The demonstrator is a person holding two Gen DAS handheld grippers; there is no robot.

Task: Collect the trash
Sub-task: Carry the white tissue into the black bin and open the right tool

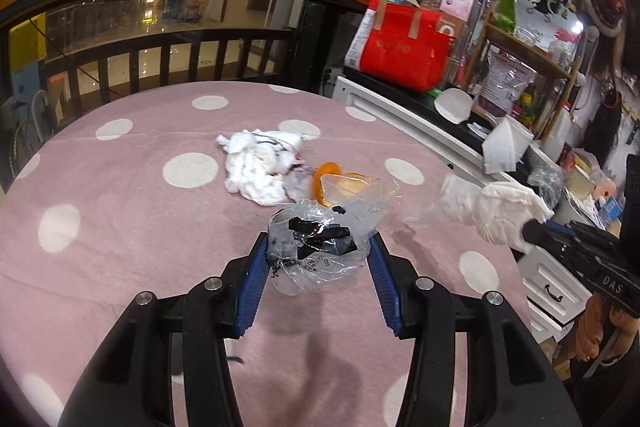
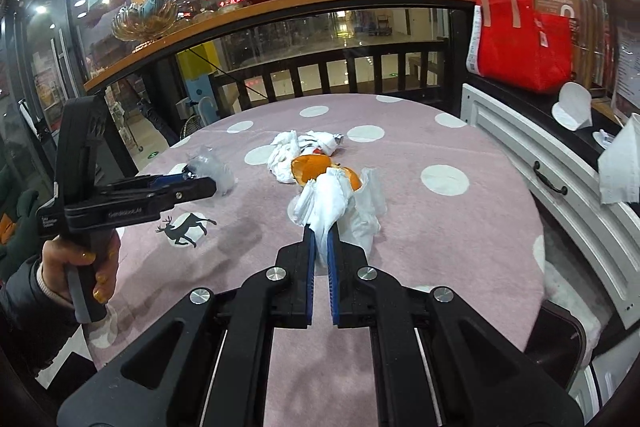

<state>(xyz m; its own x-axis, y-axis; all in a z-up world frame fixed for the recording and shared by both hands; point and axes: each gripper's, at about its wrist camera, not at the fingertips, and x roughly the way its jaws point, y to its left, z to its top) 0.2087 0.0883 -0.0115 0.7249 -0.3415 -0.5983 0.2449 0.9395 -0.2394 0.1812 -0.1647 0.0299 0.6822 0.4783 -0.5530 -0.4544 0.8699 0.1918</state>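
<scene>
**Both tongs loaded over the dotted table**

Your left gripper [image 1: 318, 247] has its 2 blue pads pressed against a crumpled clear plastic wrapper [image 1: 316, 243] with black printing, so it grasps that wrapper just above the pink polka-dot tablecloth [image 1: 120, 227]. At 12 o'clock from it lie a clear plastic cup [image 1: 352, 193] and orange peel [image 1: 326, 173], touching each other; at 11 o'clock sits a crumpled white tissue pile [image 1: 256, 163].

Your right gripper [image 2: 320, 227] is clenched on a white tissue wad [image 2: 332, 203], its long axis running away from you toward 12 o'clock, fanning out past the fingertips. Orange peel [image 2: 308, 167] lies right behind it, nothing between. At 2 o'clock a red bag [image 2: 520, 43] stands on the white cabinet [image 2: 520, 155] beside the table.
</scene>
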